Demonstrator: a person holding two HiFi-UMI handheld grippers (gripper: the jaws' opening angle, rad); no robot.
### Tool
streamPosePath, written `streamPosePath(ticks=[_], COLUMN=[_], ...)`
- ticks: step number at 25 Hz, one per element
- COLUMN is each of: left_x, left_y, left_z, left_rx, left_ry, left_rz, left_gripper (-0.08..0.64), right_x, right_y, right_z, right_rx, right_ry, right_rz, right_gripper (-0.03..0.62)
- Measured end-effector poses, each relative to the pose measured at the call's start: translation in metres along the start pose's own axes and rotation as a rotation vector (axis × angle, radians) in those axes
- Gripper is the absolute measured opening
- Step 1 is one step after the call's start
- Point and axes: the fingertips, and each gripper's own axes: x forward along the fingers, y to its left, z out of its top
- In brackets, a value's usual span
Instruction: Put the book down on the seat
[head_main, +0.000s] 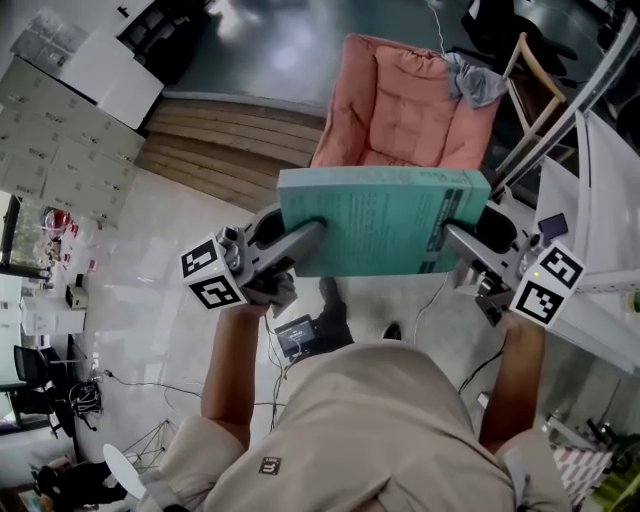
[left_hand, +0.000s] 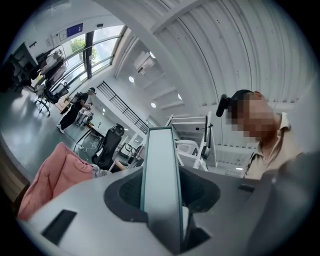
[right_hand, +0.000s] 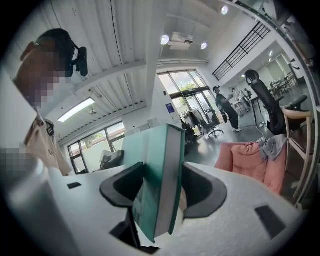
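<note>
At the far left we see pale cabinets (head_main: 50, 140), cut off by the frame edge, and wooden steps (head_main: 230, 150) running towards the middle. Next comes the left gripper (head_main: 306, 232). Its jaws are closed on the left short edge of the book (head_main: 385, 225), one above the cover and one beneath. In the head view the lower one is hidden under the book. In the left gripper view we look straight at the book's pale page edge standing between the two dark pads, which press on the covers at either side. The deepest part of the grip is lost in shadow.

The teal book lies roughly level in the air before the person's chest, held at both ends over the glossy floor (head_main: 150, 230). Print covers its upper face, but it is too small for us to read. Beyond it stands the pink cushioned seat (head_main: 400, 110). The book covers the seat's front edge, so we see neither that edge nor any legs. The book is not on the seat. A grey cloth (head_main: 478, 82) lies crumpled at the seat's upper right corner, and a wooden chair (head_main: 535, 85) just beside it is partly cut off.

At the right, the right gripper (head_main: 452, 232) clamps the book's other short edge, its jaws held apart by the book's thickness. Its own view shows the book tilted between the pads.
</note>
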Motion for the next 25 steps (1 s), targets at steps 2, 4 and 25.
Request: streamPosePath(ticks=[2,4,25], left_x=[-0.003,-0.008,-0.019], left_y=[0.015,0.033,0.217], left_z=[0.009,0.022,0.117], left_rx=[-0.009,-0.009,-0.013], left_ry=[0.001,0.009,0.089], left_rz=[-0.038,-0.065,-0.218], left_gripper=[0.161,0.161,0.163], right_x=[0.012,0.029,0.196], right_y=[0.000,0.000,-0.061], right_z=[0.005,0.012,0.057], right_rx=[-0.008,-0.010,0.025], right_ry=[-0.002,-0.010,-0.045], right_rz=[-0.039,-0.068,-0.250], right_gripper=[0.222,0.222,0.222])
